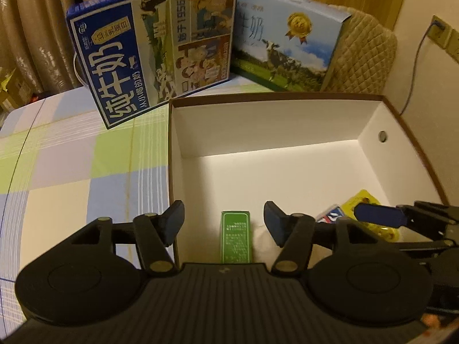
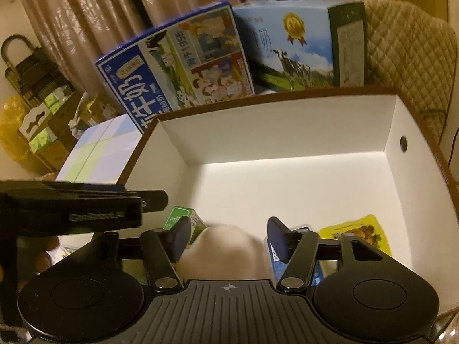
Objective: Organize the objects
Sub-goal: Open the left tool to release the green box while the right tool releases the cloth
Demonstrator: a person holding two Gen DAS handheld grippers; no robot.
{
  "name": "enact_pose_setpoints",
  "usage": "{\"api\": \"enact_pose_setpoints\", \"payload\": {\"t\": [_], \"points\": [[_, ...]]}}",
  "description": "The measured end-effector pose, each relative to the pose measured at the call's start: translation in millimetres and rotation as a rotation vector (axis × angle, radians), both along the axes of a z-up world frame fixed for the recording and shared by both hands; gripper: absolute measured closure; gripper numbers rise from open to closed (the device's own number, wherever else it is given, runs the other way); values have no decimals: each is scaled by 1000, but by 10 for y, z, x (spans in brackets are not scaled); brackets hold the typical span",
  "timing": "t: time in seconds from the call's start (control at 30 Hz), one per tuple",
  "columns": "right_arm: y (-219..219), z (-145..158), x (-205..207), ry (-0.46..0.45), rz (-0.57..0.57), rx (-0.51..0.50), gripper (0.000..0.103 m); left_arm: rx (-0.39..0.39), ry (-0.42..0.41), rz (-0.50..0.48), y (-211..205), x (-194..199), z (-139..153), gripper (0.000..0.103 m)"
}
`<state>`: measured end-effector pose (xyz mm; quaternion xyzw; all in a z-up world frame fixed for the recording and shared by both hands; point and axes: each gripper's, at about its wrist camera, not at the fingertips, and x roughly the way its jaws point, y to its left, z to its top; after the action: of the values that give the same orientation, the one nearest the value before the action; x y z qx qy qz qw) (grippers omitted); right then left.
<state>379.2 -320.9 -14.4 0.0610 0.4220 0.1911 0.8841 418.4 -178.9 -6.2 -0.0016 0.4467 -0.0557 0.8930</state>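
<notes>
Hovering left gripper (image 1: 223, 223), jaws apart, green carton (image 1: 235, 239)

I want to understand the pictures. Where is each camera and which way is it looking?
Left wrist: sits on the left gripper, facing the white box and green carton; the right gripper's finger shows at right.
Right wrist: sits on the right gripper, over the same box; the left gripper shows at left.
Shared: box, green carton, yellow packet, milk cases.

You see a matt white card box (image 1: 287, 132), glossy printed cartons (image 1: 149, 51) (paperboard), a woven checked cloth (image 1: 71, 157).
</notes>
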Motion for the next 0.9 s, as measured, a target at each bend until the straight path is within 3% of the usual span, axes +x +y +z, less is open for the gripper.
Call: {"api": "enact_pose_setpoints", "payload": {"t": [0.07,0.13,0.43,0.9], "points": [[-13,35,-57,-9,2,-11,43,-12,-6,-10,23,-64,63,41],[-43,76,-121,-8,-1,-14,43,9,-19,-14,23,-142,122,30],[-255,287,-463,-25,-53,-17,43,-11,-43,-11,155,-514,375,19],[-328,450,-985,-31,-97,11,42,-39,-19,53,517,-1186,465,19]]}}
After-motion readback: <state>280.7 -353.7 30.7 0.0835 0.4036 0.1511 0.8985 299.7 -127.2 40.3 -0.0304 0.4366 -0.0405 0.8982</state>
